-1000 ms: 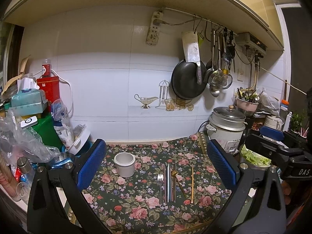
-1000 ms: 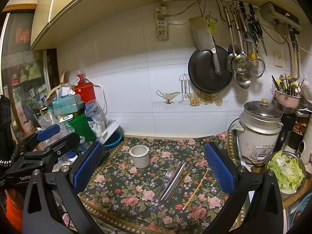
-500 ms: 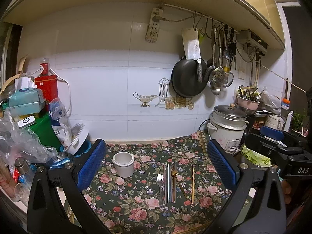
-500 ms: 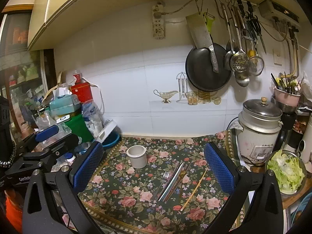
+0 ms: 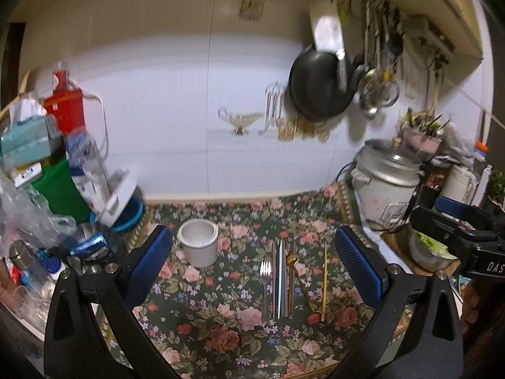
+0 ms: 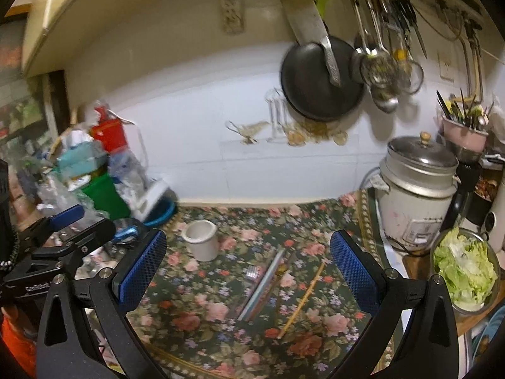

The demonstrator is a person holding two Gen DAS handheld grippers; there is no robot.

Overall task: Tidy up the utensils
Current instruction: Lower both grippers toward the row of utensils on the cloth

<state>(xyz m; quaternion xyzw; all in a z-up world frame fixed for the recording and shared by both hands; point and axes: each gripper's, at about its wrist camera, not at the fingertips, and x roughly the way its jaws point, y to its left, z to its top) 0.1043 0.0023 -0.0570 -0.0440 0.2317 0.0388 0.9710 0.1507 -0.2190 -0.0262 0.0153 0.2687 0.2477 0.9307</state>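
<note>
A white ceramic cup stands upright on the floral cloth. Right of it lie a silver fork, steel chopsticks, a gold spoon and a gold chopstick, side by side. The right wrist view shows the same bundle and the lone gold chopstick slanted. My left gripper hovers open above the cloth, nothing between its blue pads. My right gripper is open too, above the utensils. Each gripper shows at the edge of the other's view.
A rice cooker stands at the right, a bowl of lettuce beside it. Boxes, bags and bottles crowd the left. A black pan and ladles hang on the tiled wall.
Both views have tilted down and moved closer to the cloth, with motion blur now. The cup and utensils lie where they were. Both grippers stay open.
</note>
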